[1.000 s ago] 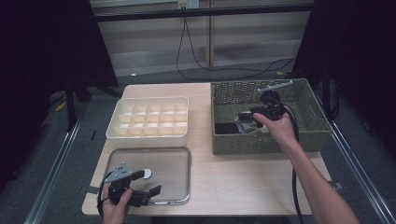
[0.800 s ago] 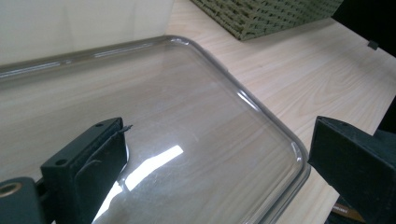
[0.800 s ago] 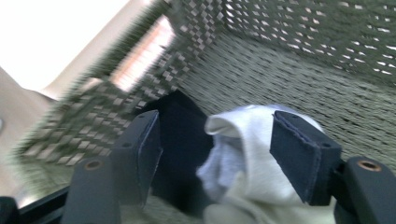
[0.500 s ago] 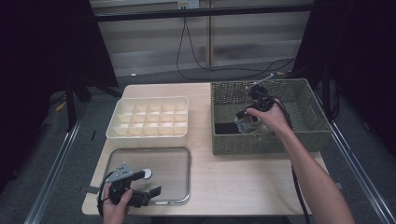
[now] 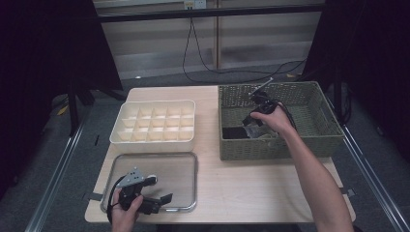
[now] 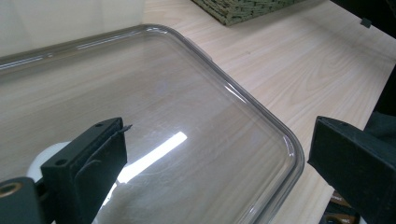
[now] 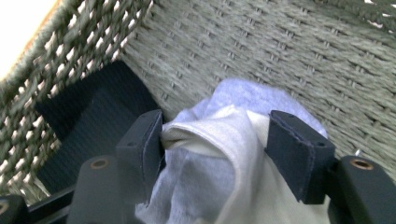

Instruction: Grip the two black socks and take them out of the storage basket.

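Cloth (image 7: 233, 140): pale, bunched in basket (image 5: 319, 140) beside a black item (image 7: 88, 121) | right gripper (image 7: 215, 140): down in basket, jaws wide, just been opening, cloth between them, left pad touching a fold, no firm grip seen | left gripper (image 6: 215, 154): jaws wide apart, nothing held, over clear lid (image 6: 187, 107) on table (image 5: 251, 183)
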A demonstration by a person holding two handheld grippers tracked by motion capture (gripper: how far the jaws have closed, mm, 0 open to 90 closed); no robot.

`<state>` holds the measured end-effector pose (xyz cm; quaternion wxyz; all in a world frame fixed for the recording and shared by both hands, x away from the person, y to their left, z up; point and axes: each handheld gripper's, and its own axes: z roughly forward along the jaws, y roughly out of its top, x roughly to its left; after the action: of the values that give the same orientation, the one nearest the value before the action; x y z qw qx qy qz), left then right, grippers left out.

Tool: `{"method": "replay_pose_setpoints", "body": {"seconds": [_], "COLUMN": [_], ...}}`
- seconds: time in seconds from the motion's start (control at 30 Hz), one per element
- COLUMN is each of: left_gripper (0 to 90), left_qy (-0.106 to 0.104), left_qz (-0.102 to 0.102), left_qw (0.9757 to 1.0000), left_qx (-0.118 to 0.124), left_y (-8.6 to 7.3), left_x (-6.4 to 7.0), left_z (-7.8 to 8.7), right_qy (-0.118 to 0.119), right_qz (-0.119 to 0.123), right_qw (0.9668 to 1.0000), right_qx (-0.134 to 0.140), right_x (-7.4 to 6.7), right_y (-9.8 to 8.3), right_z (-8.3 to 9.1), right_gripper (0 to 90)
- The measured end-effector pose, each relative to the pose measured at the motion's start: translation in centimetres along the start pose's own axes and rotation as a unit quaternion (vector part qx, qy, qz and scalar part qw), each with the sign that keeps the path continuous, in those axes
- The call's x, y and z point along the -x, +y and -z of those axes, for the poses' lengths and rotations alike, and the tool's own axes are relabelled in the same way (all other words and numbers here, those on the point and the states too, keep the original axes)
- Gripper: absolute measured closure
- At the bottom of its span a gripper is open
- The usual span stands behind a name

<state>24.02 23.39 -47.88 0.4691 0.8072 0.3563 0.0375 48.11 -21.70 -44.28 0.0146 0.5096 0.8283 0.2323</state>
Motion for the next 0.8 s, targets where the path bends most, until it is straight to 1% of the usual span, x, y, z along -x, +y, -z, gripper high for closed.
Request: {"method": "replay_pose_setpoints", "body": {"seconds": [0.03,0.07,0.13,0.17,0.2,0.23,0.3,0.33,0.37,0.43,0.5,0.57,0.6,0.67,0.77,0.8], "left_gripper": [4.1,4.1,4.1,4.1,4.1,4.1,4.1,4.1,4.1,4.1,4.1,4.1,4.1,4.1,4.1,4.1], "left_qy": [-0.003,-0.004,-0.003,-0.005,-0.005,-0.004,-0.006,-0.004,-0.004,-0.002,-0.001,-0.001,0.000,0.000,0.004,0.002], "left_qz": [-0.001,-0.006,-0.009,-0.009,-0.009,-0.009,-0.008,-0.006,-0.005,-0.005,-0.004,-0.006,-0.007,-0.005,-0.006,-0.006], "left_qw": [1.0000,1.0000,0.9999,0.9999,0.9999,0.9999,0.9999,1.0000,1.0000,1.0000,1.0000,1.0000,1.0000,1.0000,1.0000,1.0000], "left_qx": [-0.001,-0.004,-0.006,-0.006,-0.005,-0.005,-0.004,-0.003,-0.001,-0.002,-0.001,-0.001,-0.002,-0.001,-0.001,0.000], "left_y": [0.0,0.0,0.0,0.0,0.1,0.1,0.0,0.0,0.0,0.0,0.0,-0.1,-0.1,-0.1,-0.1,-0.1], "left_x": [0.0,0.1,0.3,0.4,0.3,0.3,0.2,0.2,0.2,0.2,0.2,0.2,0.1,0.1,0.1,0.1], "left_z": [-0.1,-0.1,-0.2,-0.2,-0.2,-0.2,-0.1,-0.1,-0.1,0.0,0.0,0.1,0.1,0.2,0.3,0.3], "right_qy": [0.006,0.008,0.003,0.004,0.002,0.001,-0.002,-0.004,-0.006,-0.010,-0.010,-0.016,-0.014,-0.014,-0.016,-0.016], "right_qz": [-0.005,-0.004,0.004,0.003,0.002,0.010,0.011,0.016,0.013,0.012,0.013,0.016,0.013,0.013,0.014,0.014], "right_qw": [1.0000,1.0000,0.9999,0.9999,0.9998,0.9998,0.9996,0.9995,0.9993,0.9990,0.9988,0.9986,0.9988,0.9990,0.9990,0.9991], "right_qx": [0.005,0.000,-0.010,-0.016,-0.018,-0.018,-0.025,-0.028,-0.034,-0.042,-0.047,-0.049,-0.045,-0.041,-0.039,-0.037], "right_x": [0.1,0.1,0.1,0.0,-0.1,-0.1,-0.2,-0.2,-0.2,-0.3,-0.3,-0.3,-0.3,-0.3,-0.4,-0.4], "right_y": [0.0,0.1,0.0,0.0,0.0,-0.1,-0.2,-0.2,-0.2,-0.3,-0.3,-0.3,-0.3,-0.3,-0.4,-0.4], "right_z": [-0.1,-0.3,-0.7,-0.7,-0.7,-0.8,-1.0,-1.1,-1.1,-1.3,-1.3,-1.2,-1.2,-1.0,-0.8,-0.7], "right_gripper": [35.2,35.0,34.3,33.6,32.9,31.8,30.1,30.2,30.7,35.3,42.4,53.6,59.7,68.1,72.7,73.6]}}
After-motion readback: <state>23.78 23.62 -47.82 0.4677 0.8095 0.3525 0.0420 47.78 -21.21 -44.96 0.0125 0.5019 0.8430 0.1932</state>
